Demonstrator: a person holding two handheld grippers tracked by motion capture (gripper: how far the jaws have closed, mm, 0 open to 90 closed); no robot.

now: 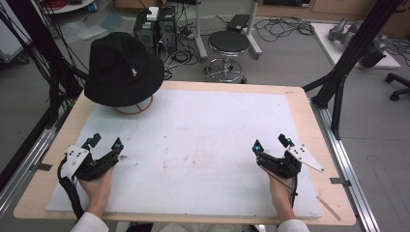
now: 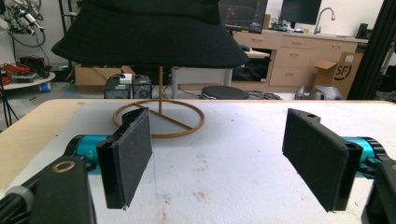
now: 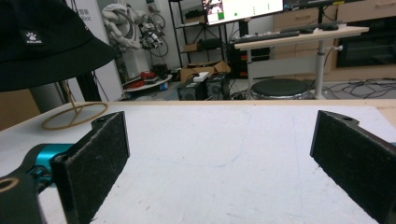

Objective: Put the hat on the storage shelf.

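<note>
A black bucket hat [image 1: 123,67] hangs on a thin gold wire stand [image 1: 134,107] at the table's far left. The hat [image 2: 149,32] sits straight ahead in the left gripper view, over the stand's ring base [image 2: 161,119]. In the right gripper view the hat [image 3: 46,39] is at the upper left. My left gripper [image 1: 105,142] rests open near the front left, well short of the stand. My right gripper [image 1: 270,143] is open at the front right, nothing between its jaws. Both grippers [image 2: 219,158] [image 3: 219,163] hover low over the white mat.
A white mat [image 1: 193,145] covers most of the wooden table [image 1: 309,116]. Black frame posts [image 1: 353,53] stand at the right, and another frame with cables at the left. A round stool [image 1: 228,46] and computer cases [image 1: 154,29] sit on the floor beyond the far edge.
</note>
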